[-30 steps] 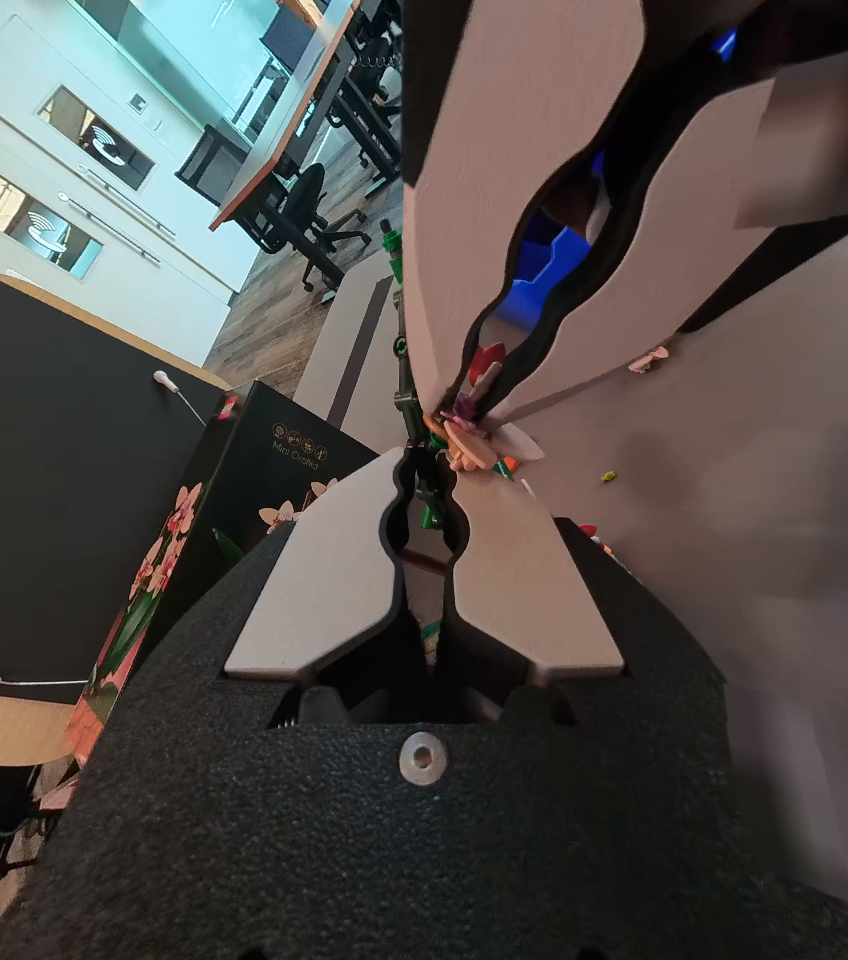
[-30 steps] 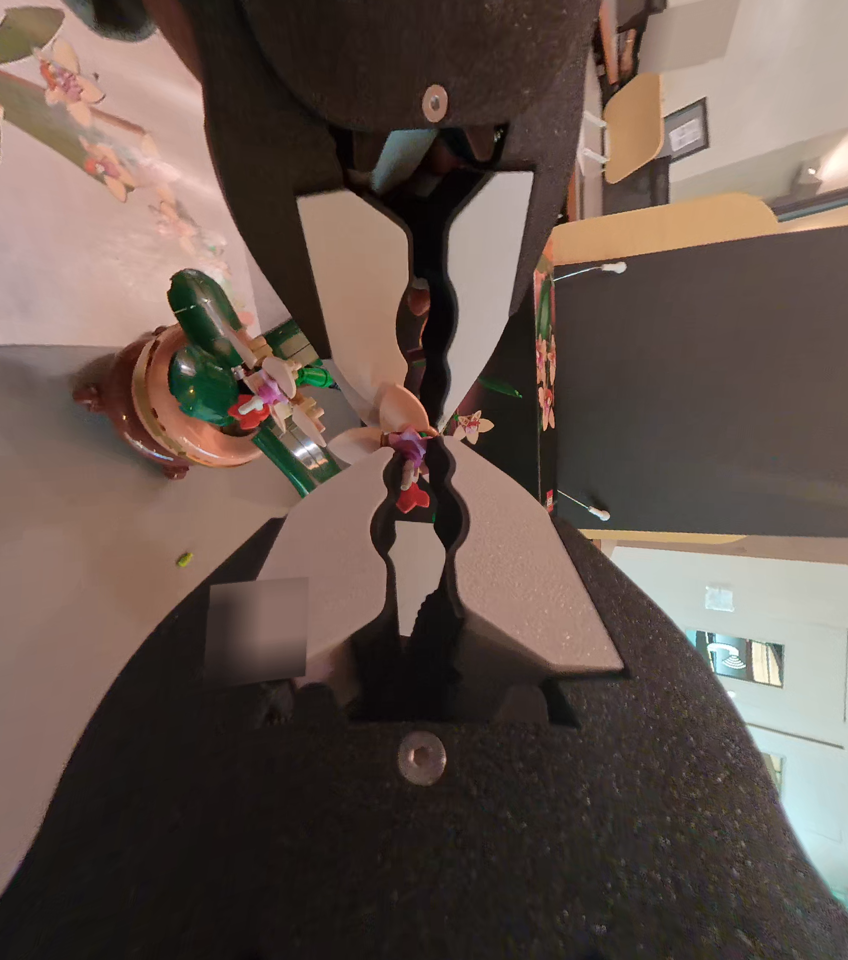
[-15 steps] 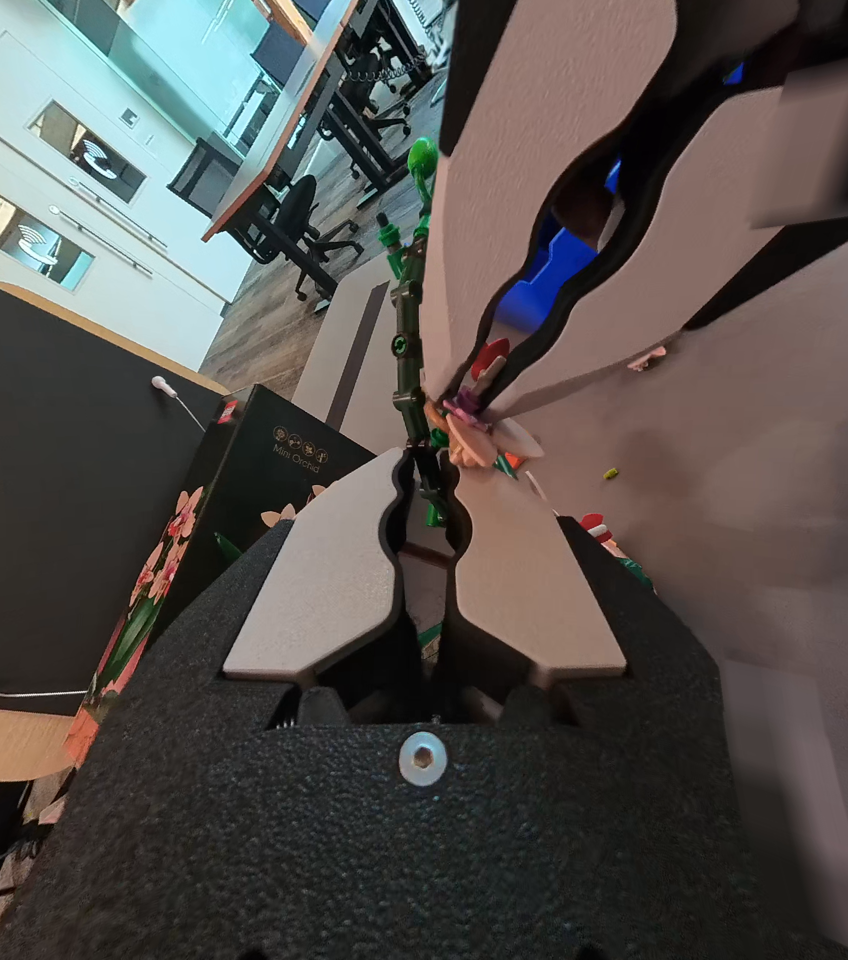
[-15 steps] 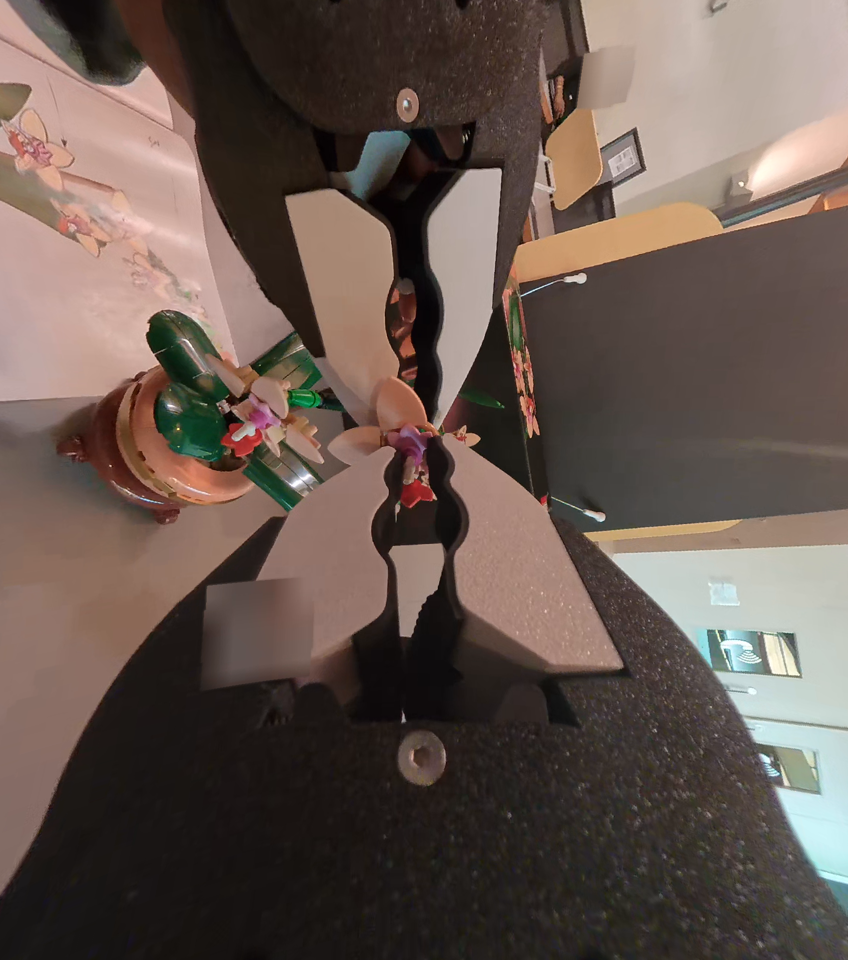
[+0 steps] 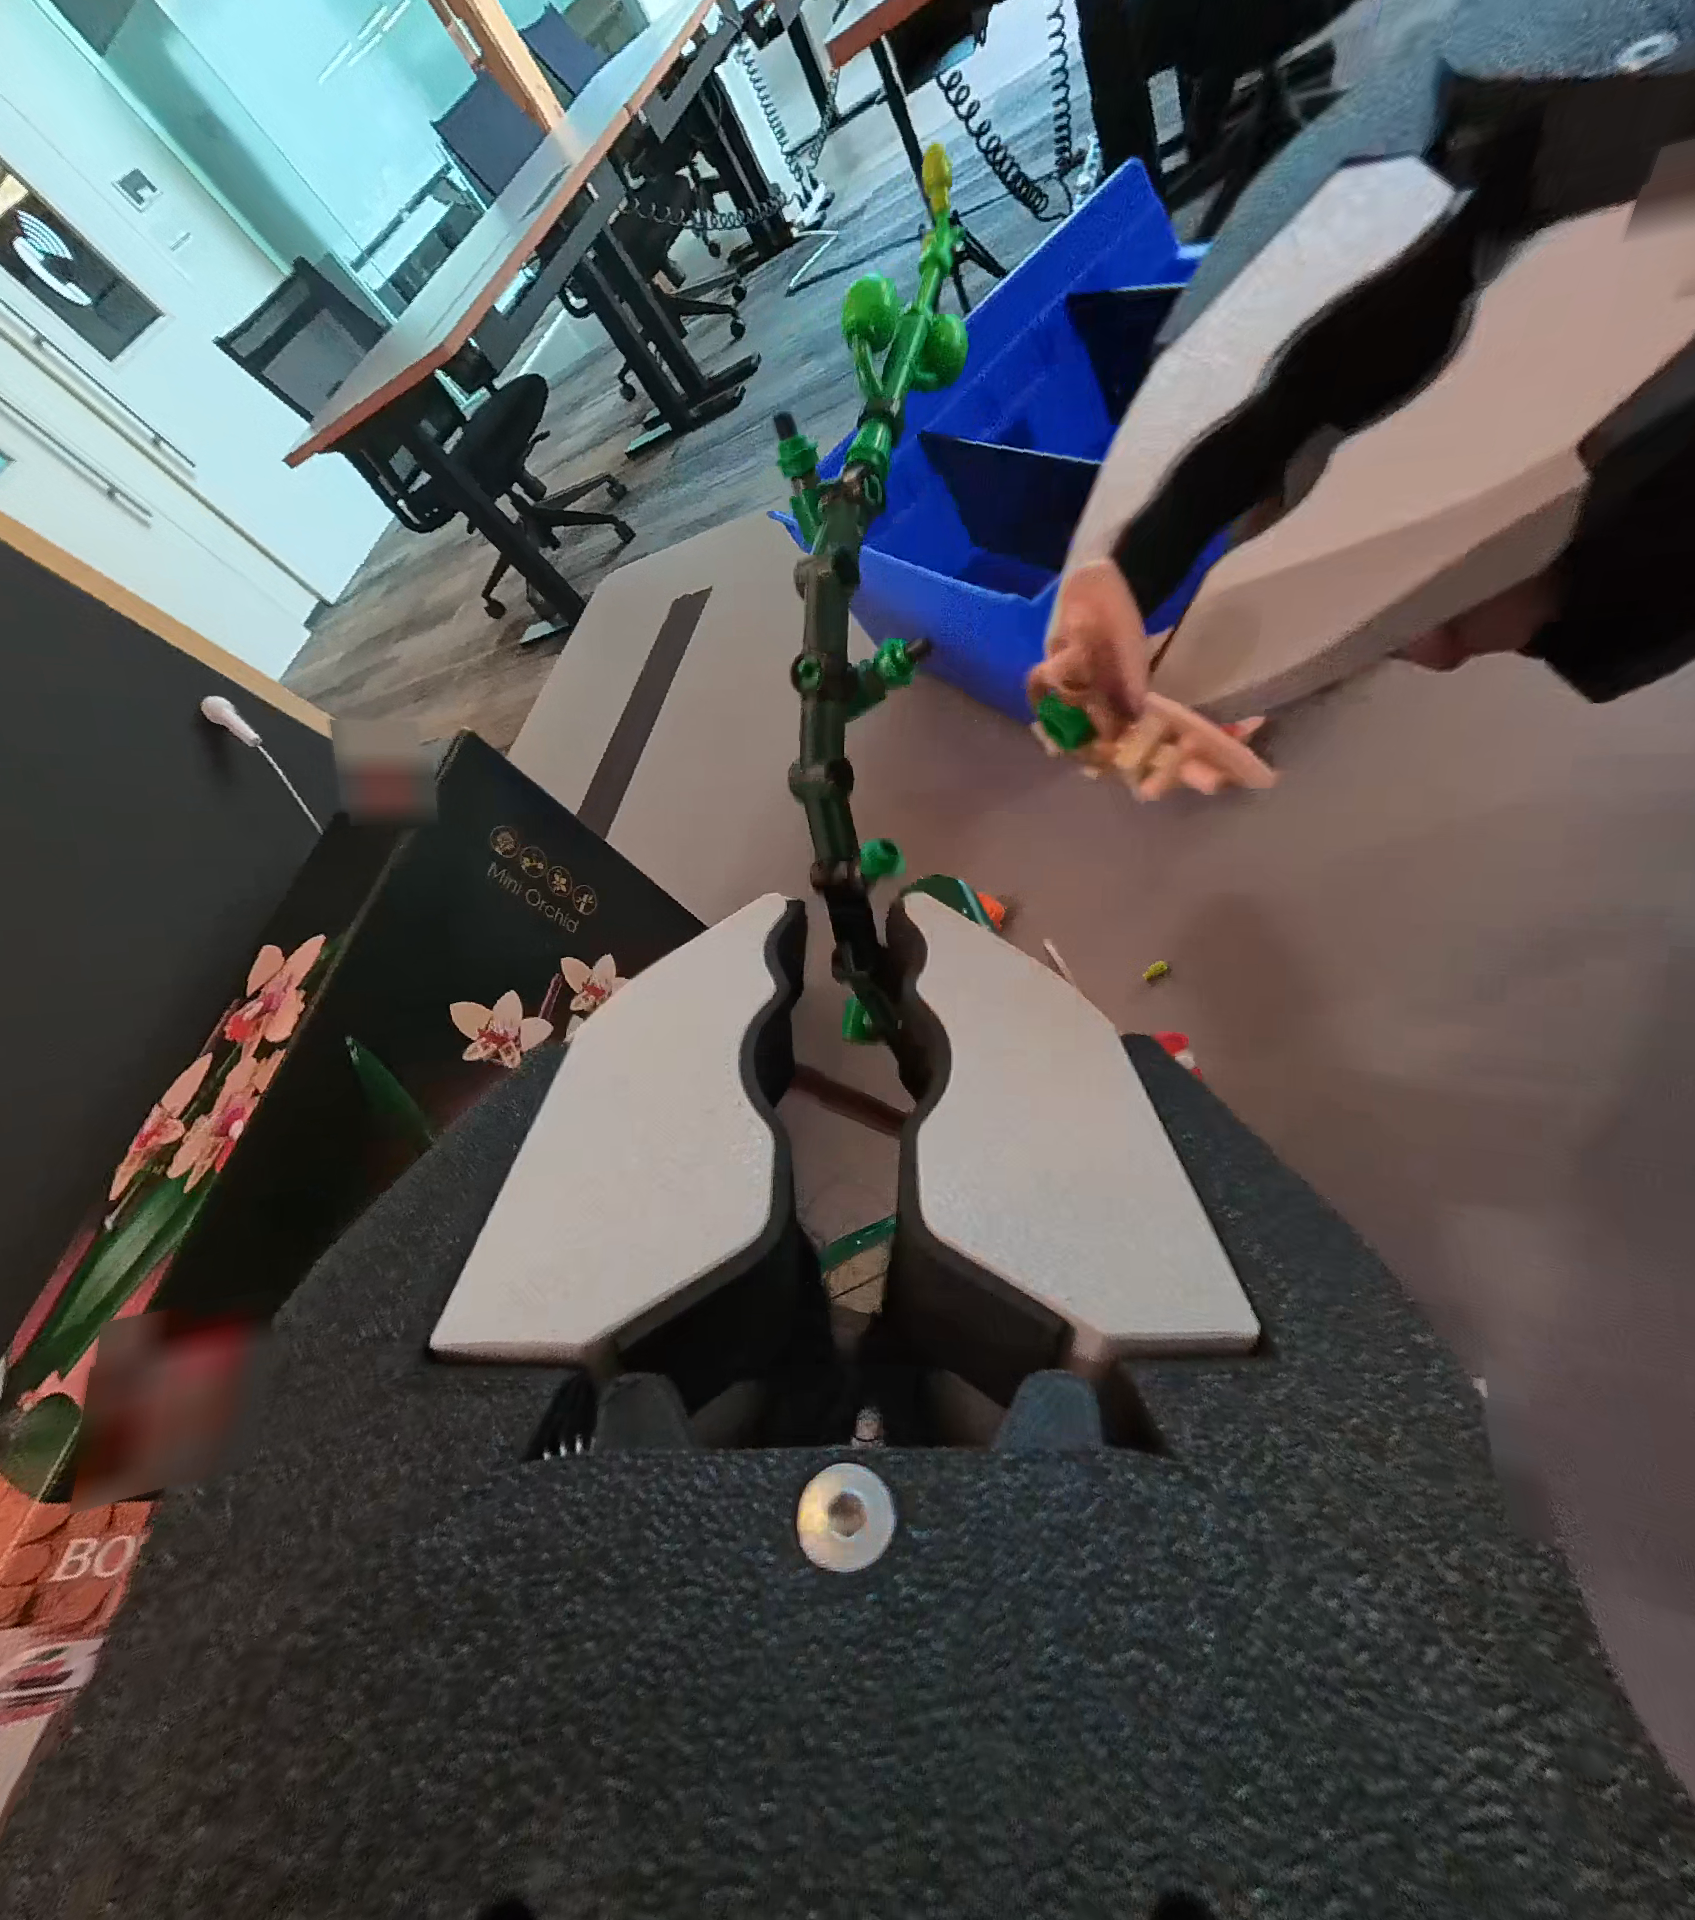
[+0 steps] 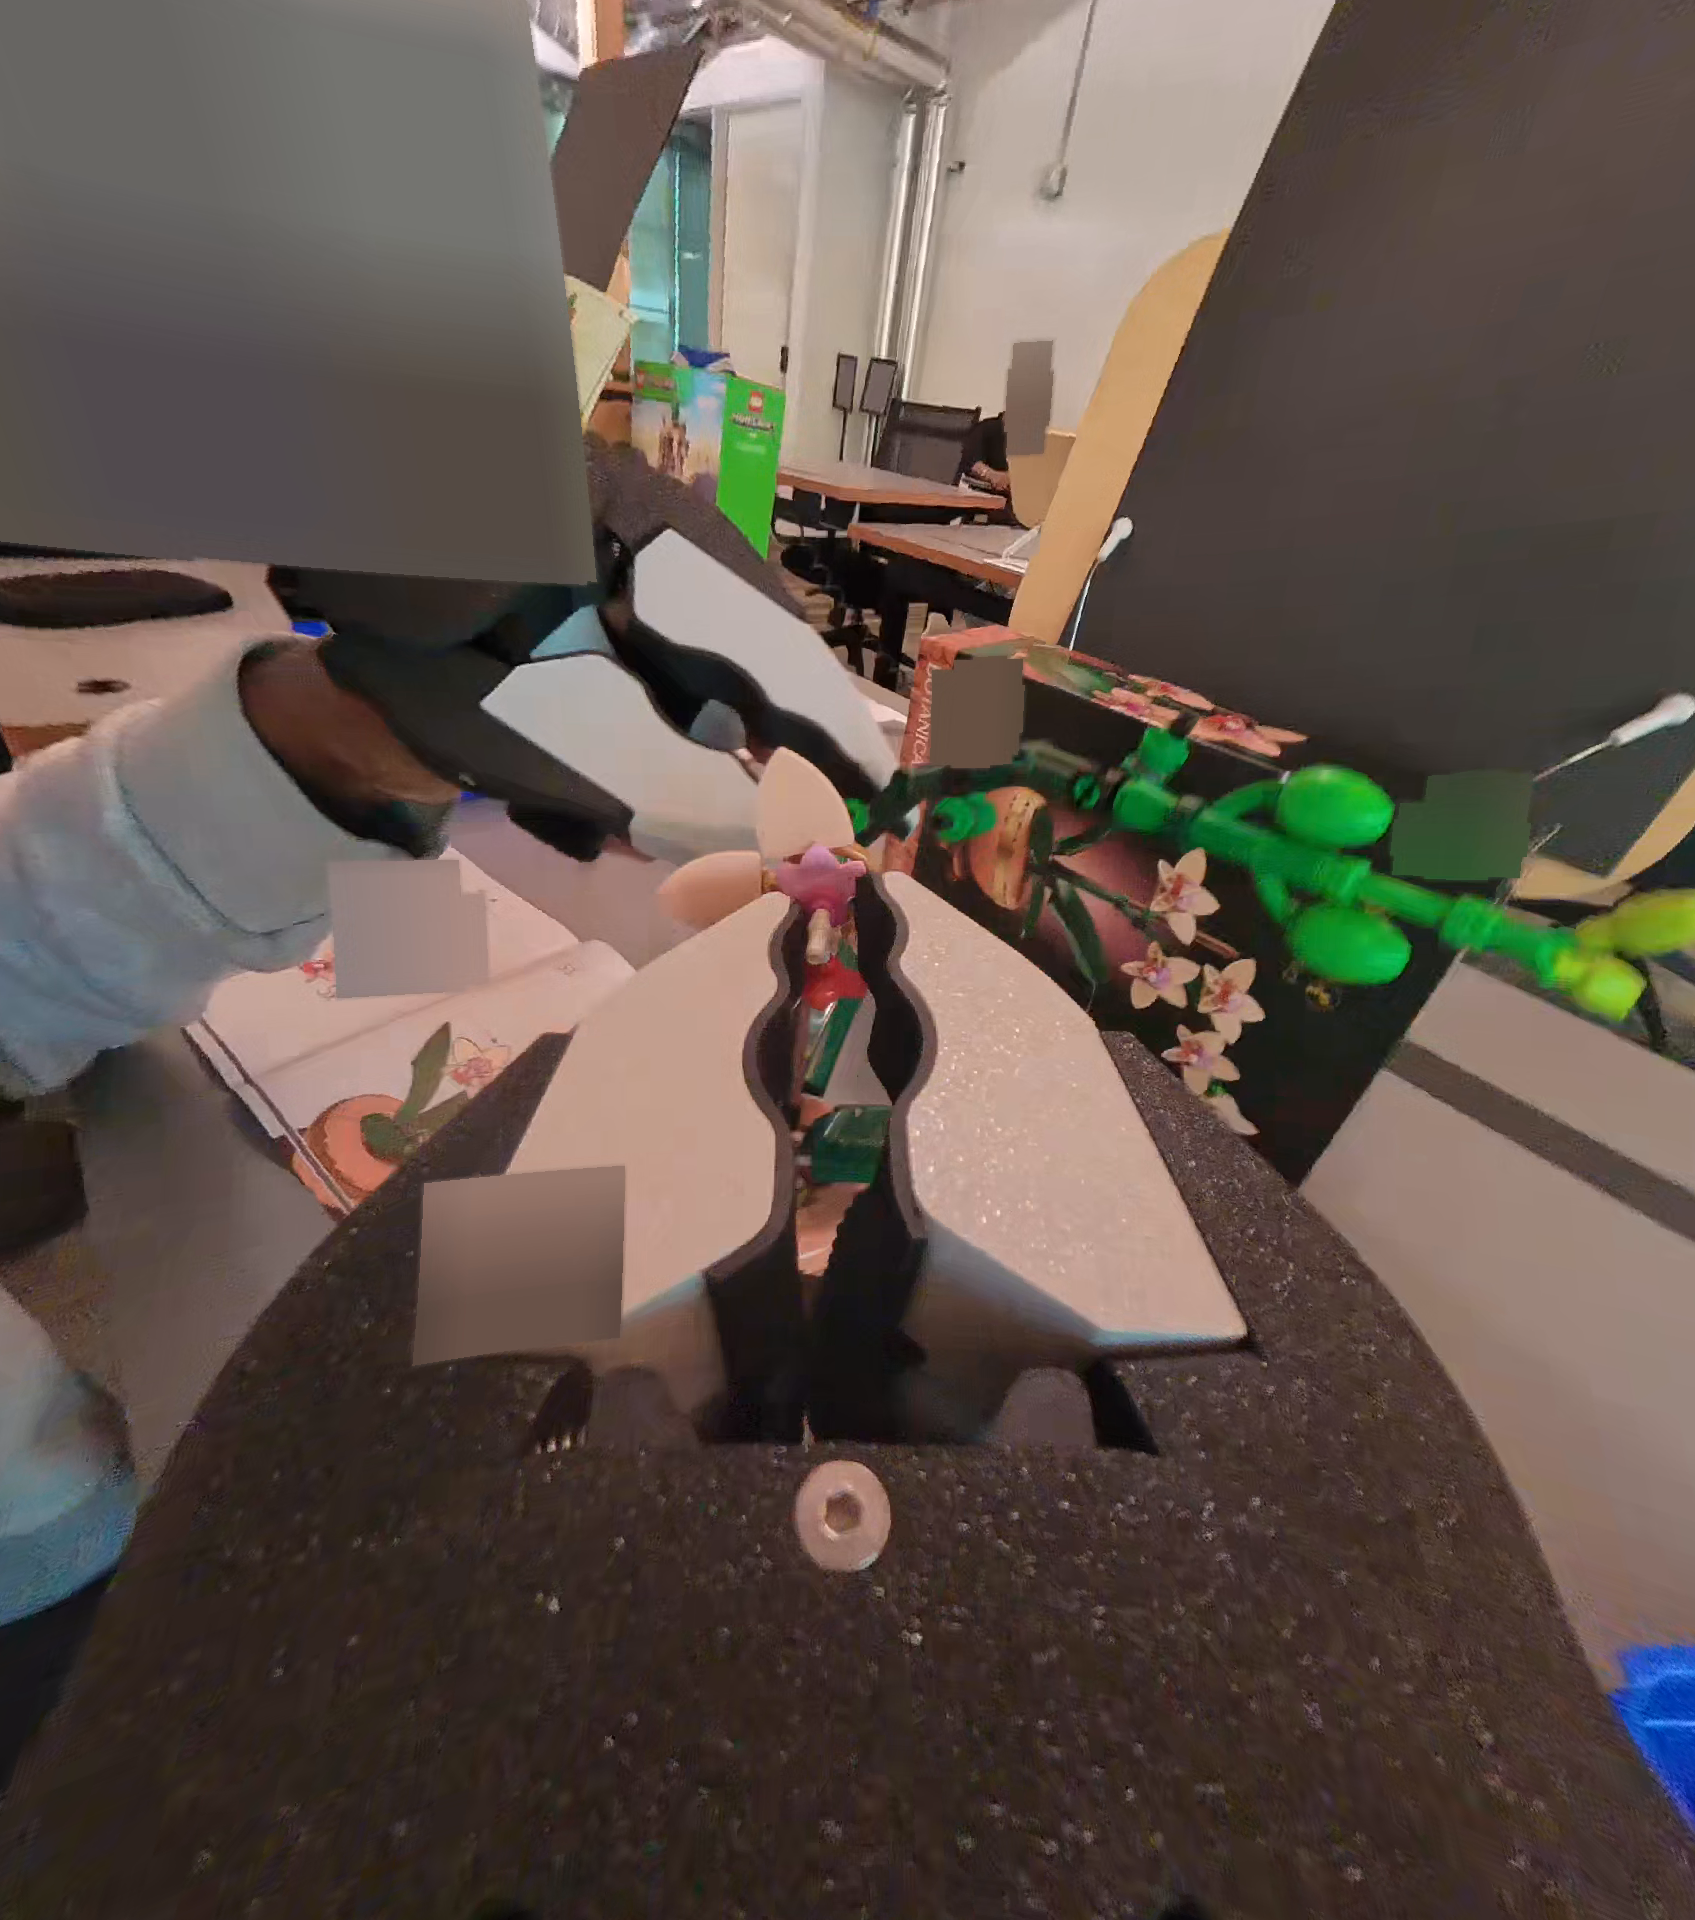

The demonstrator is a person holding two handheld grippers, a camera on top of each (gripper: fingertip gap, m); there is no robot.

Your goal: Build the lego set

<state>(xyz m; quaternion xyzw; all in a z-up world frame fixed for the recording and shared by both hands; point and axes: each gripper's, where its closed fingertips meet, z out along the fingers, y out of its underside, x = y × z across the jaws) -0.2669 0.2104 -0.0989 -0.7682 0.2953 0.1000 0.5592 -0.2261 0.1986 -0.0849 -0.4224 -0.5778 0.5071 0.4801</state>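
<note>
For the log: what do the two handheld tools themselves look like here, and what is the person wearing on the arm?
Both tools match: a black, grainy-textured body with one silver screw at its centre, and two flat pale grey fingers with wavy black inner edges. That holds for the left tool and the right tool. The right one carries a blurred patch on one finger. No cables show. A light grey sleeve covers the arm behind the left tool.

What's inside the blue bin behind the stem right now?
In the left wrist view the blue bin shows dark dividers and compartments that look bare where visible. The green stem and right gripper, holding the flower, cover its near and right parts, so contents there cannot be seen.
</note>
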